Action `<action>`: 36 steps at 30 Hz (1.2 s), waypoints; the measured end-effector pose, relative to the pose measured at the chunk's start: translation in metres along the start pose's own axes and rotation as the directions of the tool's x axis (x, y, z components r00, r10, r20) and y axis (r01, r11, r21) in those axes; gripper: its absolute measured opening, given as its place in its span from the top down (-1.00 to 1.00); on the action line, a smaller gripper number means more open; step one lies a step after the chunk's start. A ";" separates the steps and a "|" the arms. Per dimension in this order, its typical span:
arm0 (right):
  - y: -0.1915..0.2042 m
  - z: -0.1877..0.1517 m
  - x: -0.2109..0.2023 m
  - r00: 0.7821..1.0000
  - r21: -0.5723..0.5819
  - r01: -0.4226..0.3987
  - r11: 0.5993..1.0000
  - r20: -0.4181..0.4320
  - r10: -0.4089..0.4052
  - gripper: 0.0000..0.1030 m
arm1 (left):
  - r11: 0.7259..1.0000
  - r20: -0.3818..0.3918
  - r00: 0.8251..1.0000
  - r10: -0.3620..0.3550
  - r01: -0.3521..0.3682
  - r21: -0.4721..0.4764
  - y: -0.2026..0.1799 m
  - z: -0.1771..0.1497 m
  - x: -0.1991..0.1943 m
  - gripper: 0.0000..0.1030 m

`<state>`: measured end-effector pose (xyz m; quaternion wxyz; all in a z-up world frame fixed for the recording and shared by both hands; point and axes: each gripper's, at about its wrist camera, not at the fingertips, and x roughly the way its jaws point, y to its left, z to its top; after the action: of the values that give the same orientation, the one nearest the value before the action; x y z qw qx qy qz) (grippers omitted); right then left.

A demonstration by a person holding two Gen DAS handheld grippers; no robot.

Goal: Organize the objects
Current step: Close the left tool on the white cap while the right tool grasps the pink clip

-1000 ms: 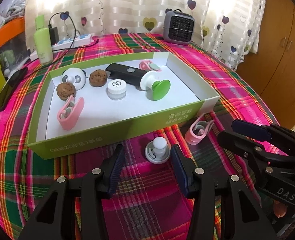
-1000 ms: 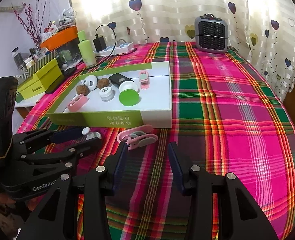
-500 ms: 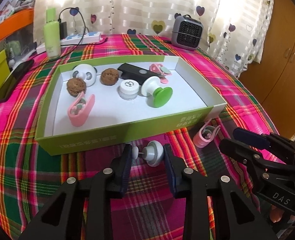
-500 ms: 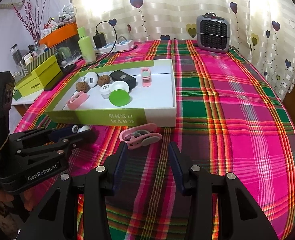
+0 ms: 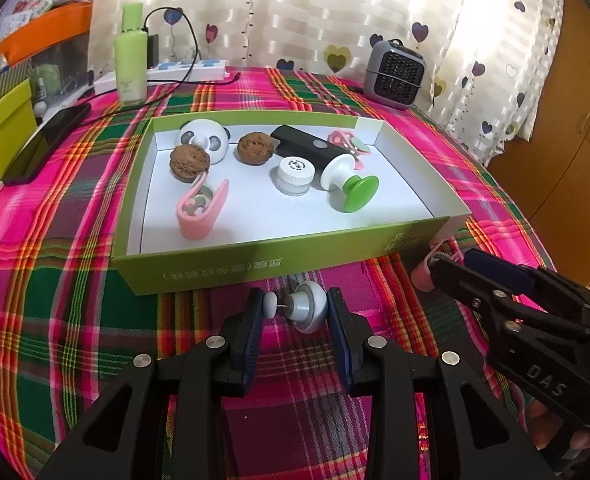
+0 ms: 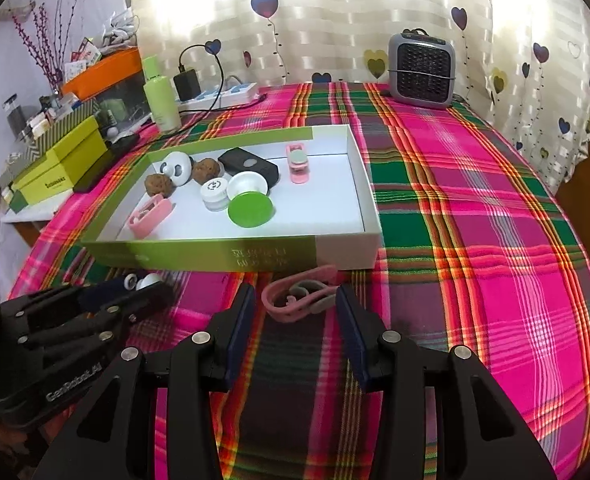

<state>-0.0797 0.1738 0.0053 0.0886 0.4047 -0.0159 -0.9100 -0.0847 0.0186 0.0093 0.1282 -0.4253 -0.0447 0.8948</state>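
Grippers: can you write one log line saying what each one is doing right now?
left gripper: shut on grey knob | right gripper: open around pink clip | green box: just beyond both

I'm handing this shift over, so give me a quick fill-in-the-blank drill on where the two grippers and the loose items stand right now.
1. The left gripper is shut on the small grey and white ____.
2. The pink clip lying between the right gripper fingers rests on the plaid ____.
3. The green-rimmed box holds ____ brown walnuts.
4. The right gripper's jaws are ____.

Missing words: knob; tablecloth; two; open
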 end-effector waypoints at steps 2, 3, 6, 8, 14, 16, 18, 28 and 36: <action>0.001 -0.001 0.003 1.000 0.011 0.003 1.000 -0.008 -0.003 0.16 | 1.000 0.000 1.000 -0.006 0.006 -0.004 0.001 -0.001 -0.001 0.43; 0.000 0.000 0.005 1.000 0.020 0.010 1.000 -0.012 -0.009 0.16 | 1.000 0.001 1.000 -0.008 0.008 -0.005 0.002 -0.001 -0.001 0.43; -0.002 0.001 0.006 1.000 0.048 0.025 0.999 -0.009 -0.024 0.16 | 1.000 0.001 1.000 -0.018 0.018 -0.012 0.004 -0.001 -0.001 0.43; -0.003 0.002 0.007 0.999 0.052 0.034 0.998 -0.014 -0.034 0.13 | 1.000 0.001 1.000 -0.019 0.019 -0.013 0.004 -0.001 -0.001 0.43; 0.002 0.003 0.011 0.998 0.042 0.059 0.997 -0.021 -0.058 -0.02 | 0.999 0.002 0.999 -0.034 0.034 -0.025 0.006 -0.001 -0.001 0.43; 0.002 0.003 0.013 0.996 0.046 0.082 0.996 -0.026 -0.081 -0.02 | 0.999 0.002 0.999 -0.032 0.032 -0.023 0.006 -0.001 -0.001 0.43; -0.003 0.002 0.012 0.996 0.060 0.090 0.994 -0.029 -0.088 -0.02 | 0.999 0.002 0.999 -0.033 0.033 -0.024 0.006 -0.001 -0.001 0.43; -0.021 -0.005 0.008 0.990 0.088 0.135 0.987 -0.053 -0.131 -0.02 | 0.999 0.002 1.000 -0.029 0.029 -0.021 0.006 -0.001 -0.001 0.43; -0.031 -0.006 0.005 0.993 0.090 0.113 0.989 -0.049 -0.109 -0.02 | 1.000 0.000 1.000 -0.024 0.024 -0.016 0.005 -0.001 -0.001 0.42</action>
<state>-0.0830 0.2042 -0.0052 0.0192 0.4287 -0.0334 -0.9026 -0.0840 0.0130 0.0083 0.1355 -0.4256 -0.0568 0.8929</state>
